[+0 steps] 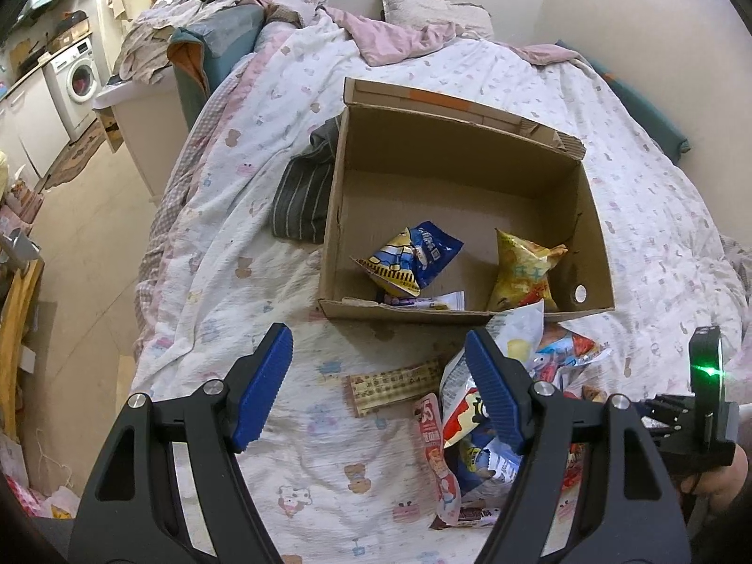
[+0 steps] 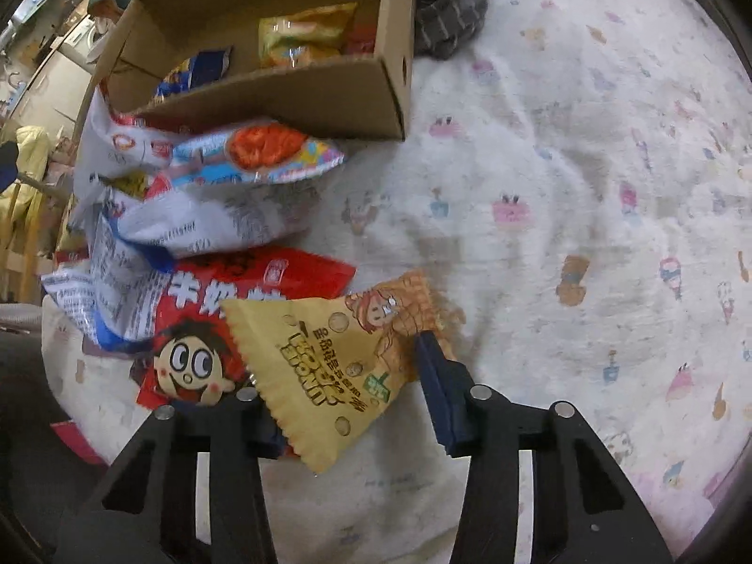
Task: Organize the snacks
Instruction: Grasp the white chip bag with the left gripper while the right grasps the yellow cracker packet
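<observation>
Snack sorting on a bed, seen by two wrist cameras

Left wrist: left gripper point(image 1: 378, 387) spread wide, holding nothing, above quilt point(image 1: 225, 282); cardboard box point(image 1: 597, 244) at 12 o'clock holding a blue packet point(image 1: 413, 258) and yellow bag point(image 1: 521, 272); loose snack pile point(image 1: 474, 423) at 4 o'clock. Right wrist: right gripper point(image 2: 350, 395) straddling a yellow triangular packet point(image 2: 329, 357), right finger point(image 2: 439, 390) at its edge, left finger hidden, grip impossible to tell; red bag point(image 2: 197, 352) at 10 o'clock.

Cardboard box point(image 1: 451, 174): matt brown corrugated board. Snack packets point(image 2: 211, 216): glossy crinkled plastic film; yellow packet point(image 2: 338, 357) likewise. Bed cover point(image 2: 564, 188): soft matt printed cloth. Fingers point(image 1: 493, 390): ribbed blue plastic on matt black arms
</observation>
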